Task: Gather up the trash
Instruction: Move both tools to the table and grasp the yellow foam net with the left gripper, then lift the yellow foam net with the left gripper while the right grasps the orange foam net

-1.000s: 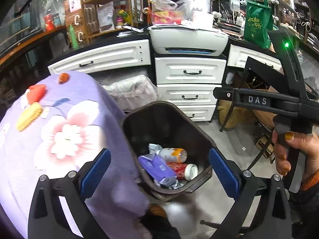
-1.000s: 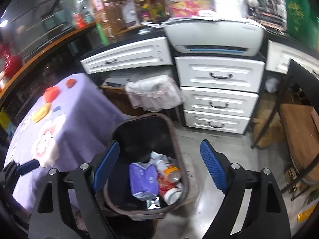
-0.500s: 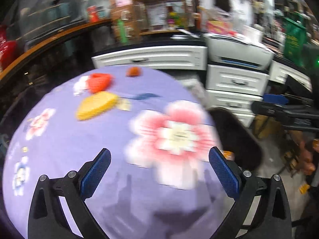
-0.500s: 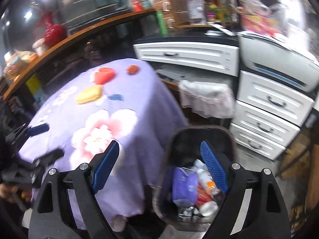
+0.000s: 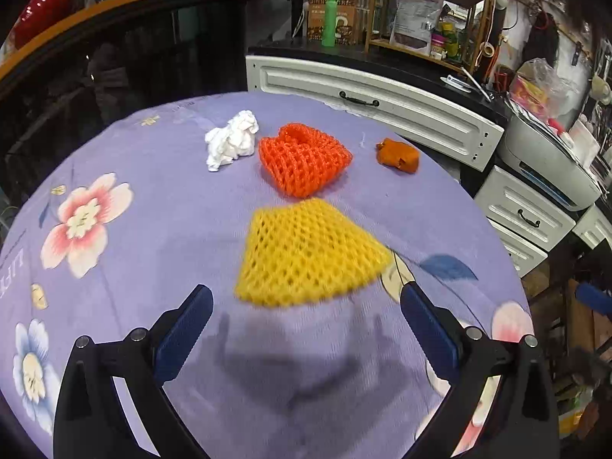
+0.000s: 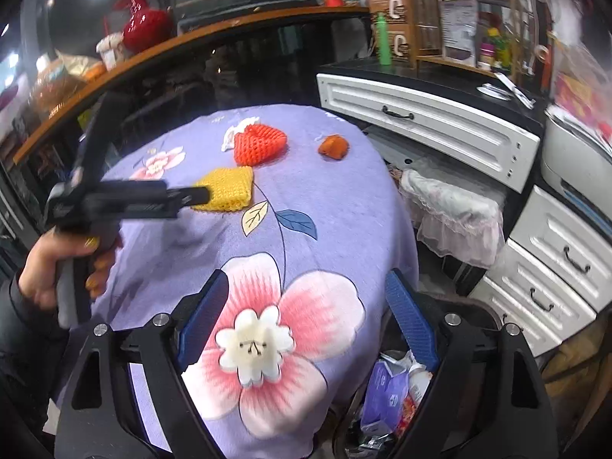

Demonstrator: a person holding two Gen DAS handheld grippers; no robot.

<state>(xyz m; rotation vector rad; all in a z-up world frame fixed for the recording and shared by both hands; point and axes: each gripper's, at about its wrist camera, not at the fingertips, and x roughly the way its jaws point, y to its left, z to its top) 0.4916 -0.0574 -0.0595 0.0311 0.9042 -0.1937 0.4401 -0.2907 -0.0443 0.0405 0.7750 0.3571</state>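
Note:
On the purple flowered tablecloth (image 5: 160, 225) lie a yellow foam net (image 5: 306, 254), an orange-red foam net (image 5: 302, 162), a crumpled white tissue (image 5: 231, 143) and a small orange scrap (image 5: 397, 155). My left gripper (image 5: 306, 325) is open and empty, just short of the yellow net. My right gripper (image 6: 306, 325) is open and empty over the table's near edge. The same trash shows in the right wrist view: yellow net (image 6: 227, 187), red net (image 6: 260, 147), scrap (image 6: 334, 146). The dark bin (image 6: 386, 394) with wrappers stands below the table at right.
White drawer cabinets (image 6: 420, 122) and a printer (image 5: 550, 164) stand behind and to the right of the table. A lace-covered stool (image 6: 455, 214) sits between table and drawers. The left gripper's body (image 6: 126, 199) and hand cross the table's left side in the right wrist view.
Both grippers swung left from over the bin to over the table. The left one has come close to the yellow net. Both stayed open.

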